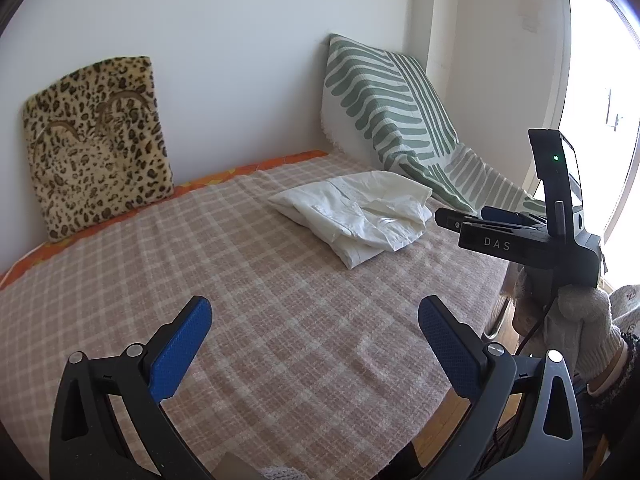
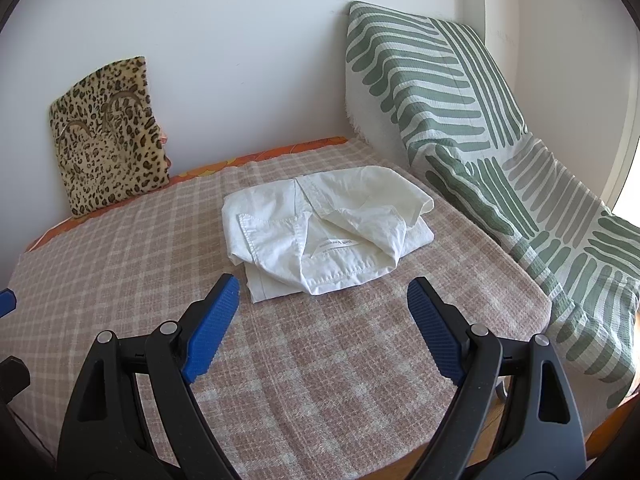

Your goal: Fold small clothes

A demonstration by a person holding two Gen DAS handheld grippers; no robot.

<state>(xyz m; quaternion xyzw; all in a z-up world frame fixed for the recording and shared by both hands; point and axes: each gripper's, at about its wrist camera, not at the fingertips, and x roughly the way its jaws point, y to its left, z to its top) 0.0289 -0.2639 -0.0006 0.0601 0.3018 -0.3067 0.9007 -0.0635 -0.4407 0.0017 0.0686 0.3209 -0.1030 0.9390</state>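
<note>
A small white garment (image 2: pixel 324 232) lies loosely folded and rumpled on the pink checked blanket (image 2: pixel 320 380) that covers the bed, with a label showing on its top. My right gripper (image 2: pixel 323 292) hovers just in front of it, open, with nothing between its blue pads. In the left wrist view the same white garment (image 1: pixel 356 216) lies further off, ahead and to the right. My left gripper (image 1: pixel 315 314) is open over bare blanket (image 1: pixel 240 280). The right gripper's black body (image 1: pixel 520 236) shows at that view's right, held by a gloved hand (image 1: pixel 588 320).
A leopard-print cushion (image 2: pixel 110 136) leans on the white wall at the back left. A cushion with green stripes (image 2: pixel 460 120) and its draped cover slope along the right side. An orange sheet edge (image 2: pixel 248 156) runs along the wall. A bright window (image 1: pixel 600 120) lies right.
</note>
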